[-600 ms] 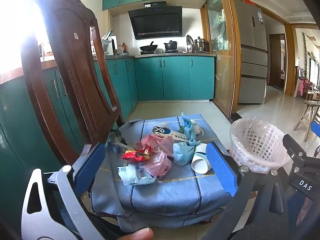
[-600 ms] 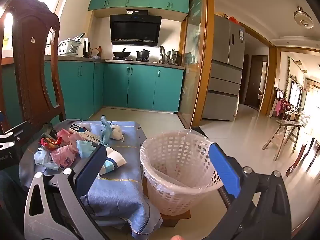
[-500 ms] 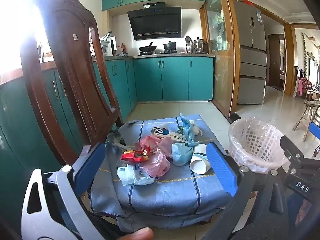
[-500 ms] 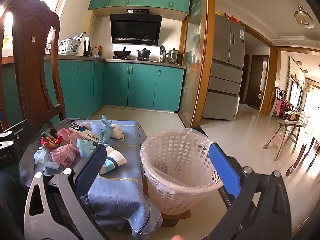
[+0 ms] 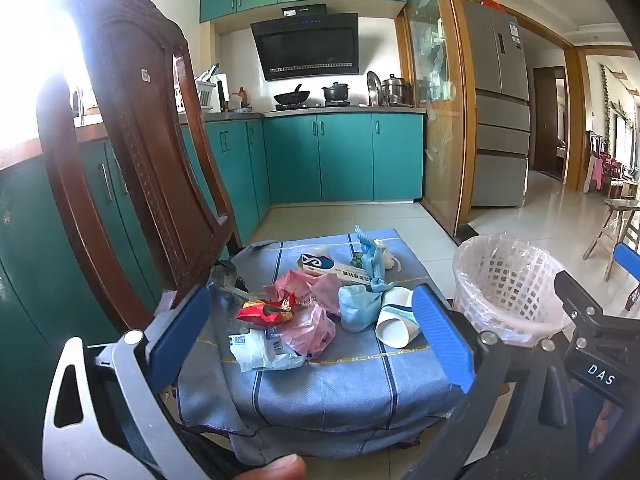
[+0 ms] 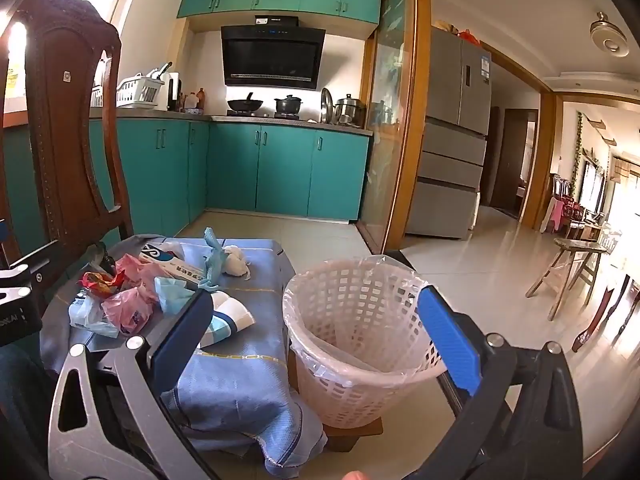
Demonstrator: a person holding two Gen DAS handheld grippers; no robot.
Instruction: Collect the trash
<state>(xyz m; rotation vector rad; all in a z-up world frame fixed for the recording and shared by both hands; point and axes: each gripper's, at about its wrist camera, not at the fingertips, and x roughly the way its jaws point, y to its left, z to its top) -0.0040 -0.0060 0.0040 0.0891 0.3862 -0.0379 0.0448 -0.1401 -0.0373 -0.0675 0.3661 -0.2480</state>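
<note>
Here, a heap of trash is seen on a low seat draped with a blue striped cloth (image 5: 320, 384): a red snack wrapper (image 5: 265, 311), crumpled pink plastic bags (image 5: 310, 322), a white label-printed pouch (image 5: 260, 350), a tipped white paper cup (image 5: 394, 326), a long white-and-blue carton (image 5: 332, 266) and a pale blue rag (image 5: 370, 258) farther back. To the right, just beside the seat, a white lattice plastic basket lined with a clear bag (image 6: 356, 340) is set. The left gripper (image 5: 316, 340) is held wide apart, near the heap, gripping nothing. The right gripper (image 6: 316, 344) is likewise spread wide and empty before the basket.
</note>
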